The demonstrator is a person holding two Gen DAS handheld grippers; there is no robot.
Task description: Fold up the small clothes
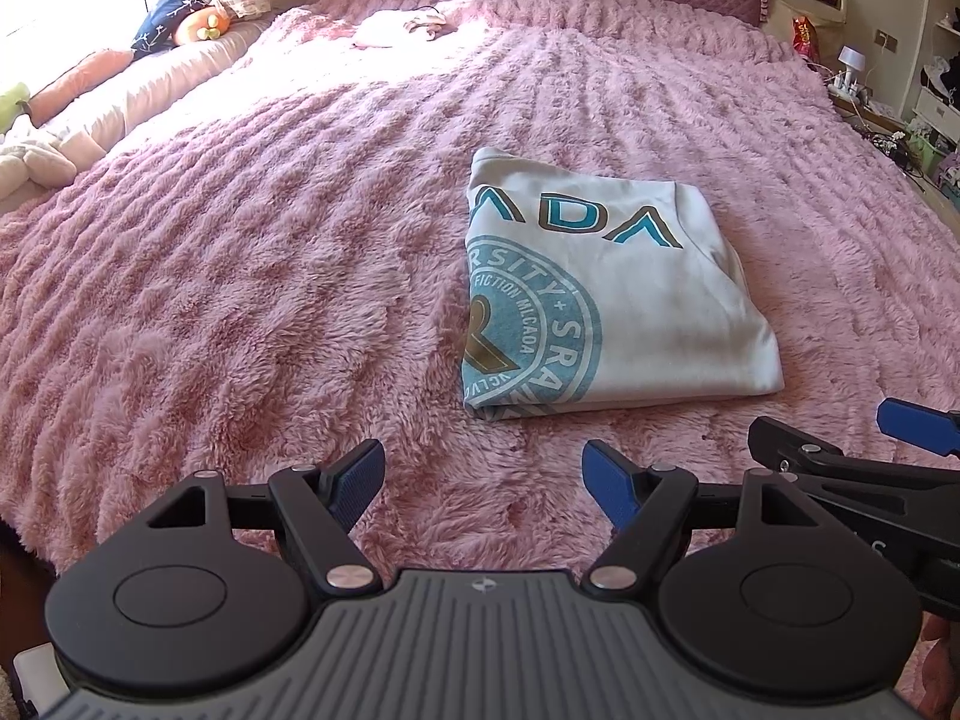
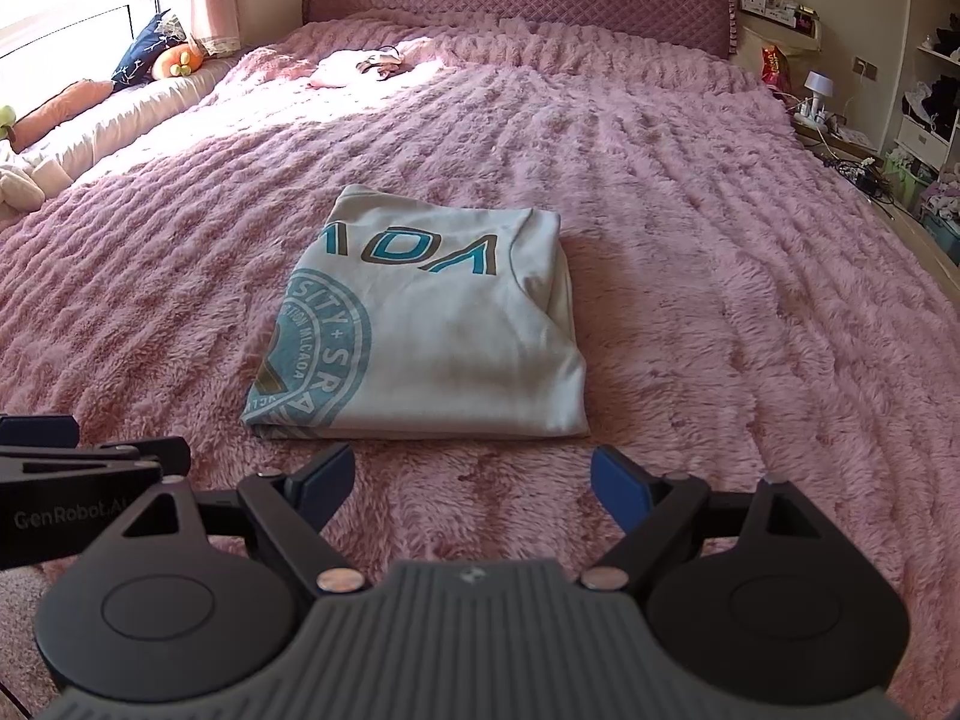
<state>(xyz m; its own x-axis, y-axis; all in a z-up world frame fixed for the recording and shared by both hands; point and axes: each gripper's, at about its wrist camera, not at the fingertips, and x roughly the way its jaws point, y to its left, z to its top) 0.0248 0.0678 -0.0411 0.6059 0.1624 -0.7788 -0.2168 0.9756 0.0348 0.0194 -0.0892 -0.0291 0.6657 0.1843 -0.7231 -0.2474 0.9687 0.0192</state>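
The white printed T-shirt (image 1: 606, 294) lies folded into a compact rectangle at frame centre on the pink plush bedspread (image 1: 240, 276). The left gripper (image 1: 483, 480) and right gripper (image 2: 471, 483) hover near its front edge, jaws wide apart and empty. Folding appears complete (judged from the squared edges); the next move likely calls for setting it aside or fetching the pale garment (image 2: 336, 69) at upper left.

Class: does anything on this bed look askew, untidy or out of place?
Mostly tidy. The folded T-shirt lies flat, only slightly skewed. A small crumpled pink garment sits unfolded near the headboard.

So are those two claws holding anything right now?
Nothing. The left claw and right claw both gape empty, short of the folded shirt on the bed.
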